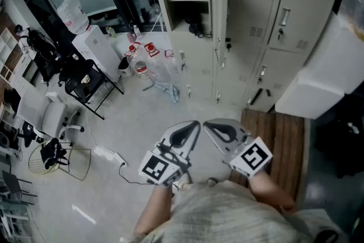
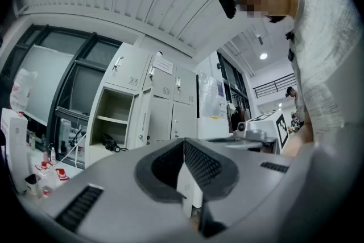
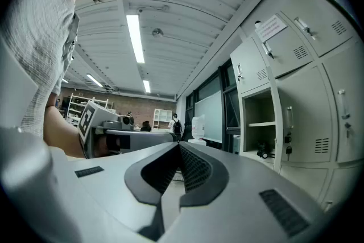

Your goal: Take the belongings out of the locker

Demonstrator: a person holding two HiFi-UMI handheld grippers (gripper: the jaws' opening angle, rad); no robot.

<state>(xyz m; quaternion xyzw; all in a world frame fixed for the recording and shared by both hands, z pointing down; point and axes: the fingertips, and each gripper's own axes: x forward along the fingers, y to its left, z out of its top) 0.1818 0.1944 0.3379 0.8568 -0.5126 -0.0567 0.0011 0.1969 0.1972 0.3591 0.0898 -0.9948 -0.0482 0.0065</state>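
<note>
A black folding chair (image 1: 85,83) stands near a white office chair (image 1: 55,118) on the pale floor, with a wire basket (image 1: 79,165) and a white power strip (image 1: 106,152) close by. A large water jug (image 1: 73,12) sits on a white cabinet (image 1: 99,51). A wooden slatted platform (image 1: 287,142) lies at the right, near a big white box (image 1: 327,77).
</note>
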